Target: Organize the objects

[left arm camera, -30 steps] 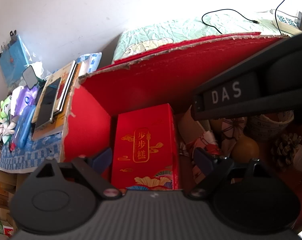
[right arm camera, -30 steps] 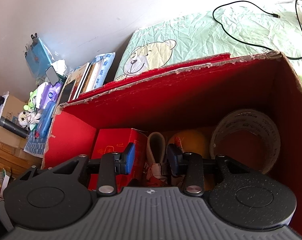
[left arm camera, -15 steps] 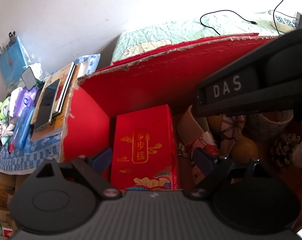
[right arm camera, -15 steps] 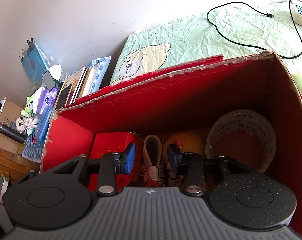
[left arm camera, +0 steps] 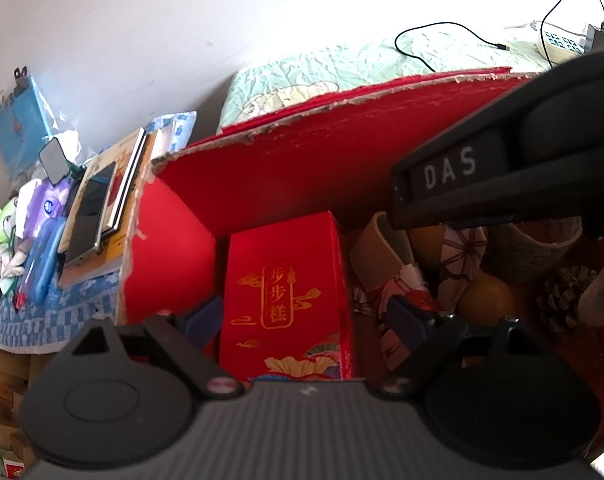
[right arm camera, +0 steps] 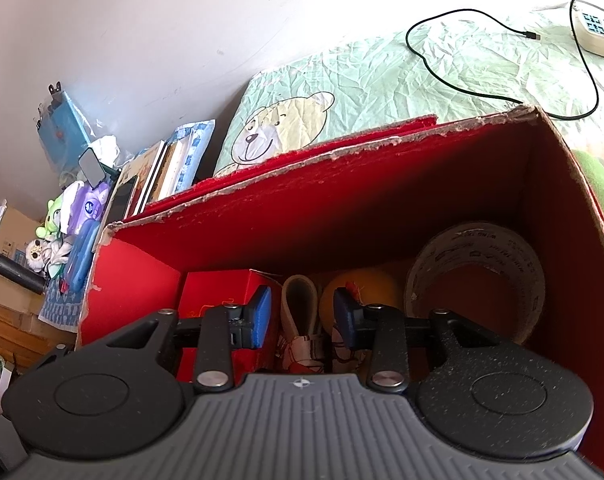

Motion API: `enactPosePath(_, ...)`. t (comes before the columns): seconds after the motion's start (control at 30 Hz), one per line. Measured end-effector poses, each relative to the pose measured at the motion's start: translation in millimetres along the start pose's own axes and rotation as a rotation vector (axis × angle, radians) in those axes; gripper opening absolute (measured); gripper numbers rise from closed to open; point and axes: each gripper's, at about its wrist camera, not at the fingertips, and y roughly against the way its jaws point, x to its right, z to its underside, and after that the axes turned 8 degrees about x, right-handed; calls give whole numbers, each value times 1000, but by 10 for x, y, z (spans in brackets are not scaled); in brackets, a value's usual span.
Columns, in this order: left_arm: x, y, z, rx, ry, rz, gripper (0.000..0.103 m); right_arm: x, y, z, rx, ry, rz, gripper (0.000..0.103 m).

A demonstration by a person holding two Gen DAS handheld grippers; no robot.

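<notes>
Here both grippers hang over the open red storage box (right arm camera: pixel 382 200), which sits on the bed (right arm camera: pixel 422 72); the step in hand appears to be choosing an item inside it to lift or reposition. The left gripper (left arm camera: pixel 308 316) has its fingers wide apart, straddling the red gift box (left arm camera: pixel 286 288) that stands upright in the box's left part, without visibly touching it. The right gripper (right arm camera: pixel 302 316) has its fingers moderately apart and empty, poised above the patterned fabric roll (right arm camera: pixel 300 312), beside an orange ball (right arm camera: pixel 366 284) and a tape roll (right arm camera: pixel 478 264). The next move probably calls for lowering and closing squarely on one item.
</notes>
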Motion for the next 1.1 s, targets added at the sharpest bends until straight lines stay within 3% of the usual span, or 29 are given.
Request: enactPosePath(1.1,-6,-76,17,-38,10,-42,87,-19,-6,4,-17,8,-35,39)
